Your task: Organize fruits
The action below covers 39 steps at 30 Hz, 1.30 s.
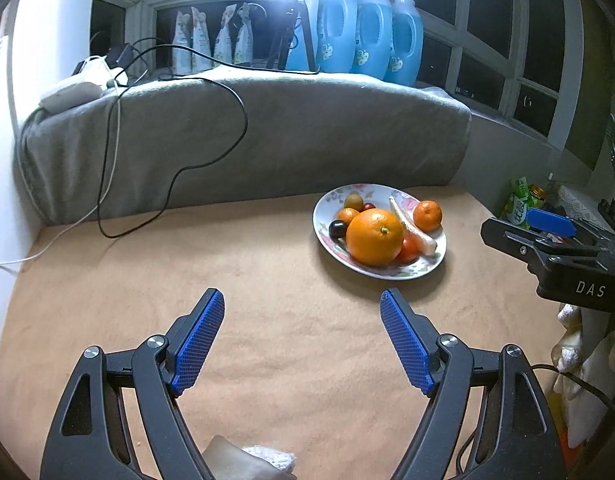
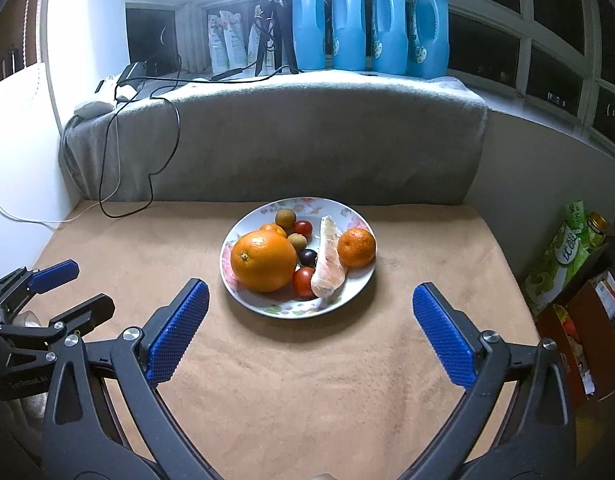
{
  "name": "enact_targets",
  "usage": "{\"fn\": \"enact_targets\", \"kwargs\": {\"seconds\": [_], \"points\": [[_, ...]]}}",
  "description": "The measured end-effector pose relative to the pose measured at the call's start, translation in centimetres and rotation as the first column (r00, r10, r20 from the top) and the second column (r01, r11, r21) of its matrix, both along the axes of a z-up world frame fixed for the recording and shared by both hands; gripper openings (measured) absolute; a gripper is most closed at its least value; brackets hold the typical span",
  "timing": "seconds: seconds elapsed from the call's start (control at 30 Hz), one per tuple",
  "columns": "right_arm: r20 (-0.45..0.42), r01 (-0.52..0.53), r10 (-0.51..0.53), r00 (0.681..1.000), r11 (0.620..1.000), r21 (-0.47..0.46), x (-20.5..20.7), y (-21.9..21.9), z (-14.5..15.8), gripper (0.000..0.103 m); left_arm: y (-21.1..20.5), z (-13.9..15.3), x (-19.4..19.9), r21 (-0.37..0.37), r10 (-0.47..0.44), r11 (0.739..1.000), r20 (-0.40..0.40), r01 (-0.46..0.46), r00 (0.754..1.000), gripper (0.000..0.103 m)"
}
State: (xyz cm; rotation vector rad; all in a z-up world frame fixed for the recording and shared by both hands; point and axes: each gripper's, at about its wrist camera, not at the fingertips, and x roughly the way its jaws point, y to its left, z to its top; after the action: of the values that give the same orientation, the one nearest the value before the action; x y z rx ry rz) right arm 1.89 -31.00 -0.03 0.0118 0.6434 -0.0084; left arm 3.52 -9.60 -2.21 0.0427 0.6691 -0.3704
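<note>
A floral plate [image 2: 263,306] [image 1: 327,208] sits on the tan cloth and holds fruit: a large orange [image 2: 264,261] [image 1: 374,237], a mandarin [image 2: 356,247] [image 1: 427,216], a peeled pomelo segment [image 2: 328,264] [image 1: 407,220], red cherry tomatoes [image 2: 304,282], a dark grape [image 2: 307,257] and longans [image 2: 285,218]. My right gripper [image 2: 309,296] is open and empty just in front of the plate. My left gripper [image 1: 302,300] is open and empty, left of and nearer than the plate. The left gripper also shows at the left edge of the right wrist view [image 2: 59,292].
A grey padded ledge [image 2: 275,136] rises behind the cloth, with cables [image 1: 211,160], blue detergent bottles [image 2: 387,20] and a tripod on it. Boxes and drink cartons [image 2: 567,256] stand past the cloth's right edge. A white wall is on the left.
</note>
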Motion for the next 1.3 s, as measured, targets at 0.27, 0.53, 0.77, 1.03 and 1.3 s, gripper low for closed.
{"fn": "enact_targets", "kwargs": {"seconds": [0.27, 0.53, 0.77, 1.03, 1.3], "points": [[0.004, 0.012, -0.012, 1.0, 1.0, 0.018, -1.1, -0.1, -0.2, 0.103, 0.3, 0.2, -0.9, 0.001, 0.016, 1.0, 0.011, -0.016, 1.0, 0.083], [-0.001, 0.012, -0.012, 1.0, 1.0, 0.01, -1.6, 0.2, -0.6, 0.103, 0.0, 0.1, -1.3, 0.01, 0.01, 1.0, 0.013, -0.01, 1.0, 0.083], [0.0, 0.009, -0.009, 1.0, 1.0, 0.01, -1.5, 0.1, -0.6, 0.103, 0.1, 0.2, -1.5, 0.008, 0.013, 1.0, 0.015, -0.013, 1.0, 0.083], [-0.001, 0.012, -0.012, 1.0, 1.0, 0.011, -1.5, 0.1, -0.7, 0.103, -0.1, 0.2, -1.5, 0.008, 0.008, 1.0, 0.015, -0.008, 1.0, 0.083], [0.0, 0.013, -0.013, 1.0, 1.0, 0.011, -1.6, 0.1, -0.7, 0.103, -0.2, 0.1, -1.5, 0.007, 0.006, 1.0, 0.013, -0.006, 1.0, 0.083]]}}
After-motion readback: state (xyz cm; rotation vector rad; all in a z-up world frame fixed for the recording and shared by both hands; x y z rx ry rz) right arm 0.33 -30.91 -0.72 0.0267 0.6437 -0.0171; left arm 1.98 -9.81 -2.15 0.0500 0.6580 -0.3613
